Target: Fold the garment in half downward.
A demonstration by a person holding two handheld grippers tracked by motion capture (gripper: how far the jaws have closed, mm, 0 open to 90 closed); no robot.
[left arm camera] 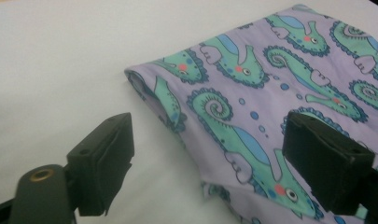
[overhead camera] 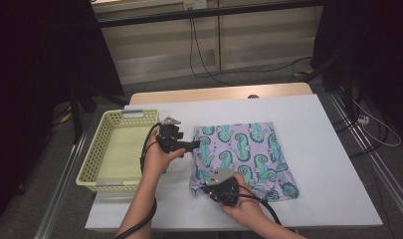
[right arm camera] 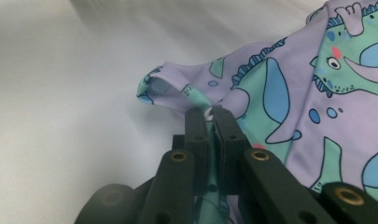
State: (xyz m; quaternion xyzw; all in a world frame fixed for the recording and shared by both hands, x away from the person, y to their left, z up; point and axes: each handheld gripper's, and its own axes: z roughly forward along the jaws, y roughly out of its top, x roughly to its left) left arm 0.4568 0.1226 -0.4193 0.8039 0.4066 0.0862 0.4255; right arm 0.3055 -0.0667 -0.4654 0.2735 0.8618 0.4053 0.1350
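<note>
A folded lilac cloth with teal seahorses (overhead camera: 249, 154) lies on the white table. My left gripper (overhead camera: 195, 145) hovers at the cloth's far-left corner, open; in the left gripper view its jaws straddle the cloth (left arm camera: 252, 93) edge without touching, gripper (left arm camera: 224, 163). My right gripper (overhead camera: 216, 185) sits at the cloth's near-left corner. In the right gripper view the gripper (right arm camera: 210, 114) is shut on a pinch of the cloth (right arm camera: 289, 79), lifting the corner slightly.
A pale yellow plastic basket (overhead camera: 92, 164) stands at the table's left, close to my left hand. White table (overhead camera: 328, 149) extends right of the cloth. Cables and dark curtains lie beyond the far edge.
</note>
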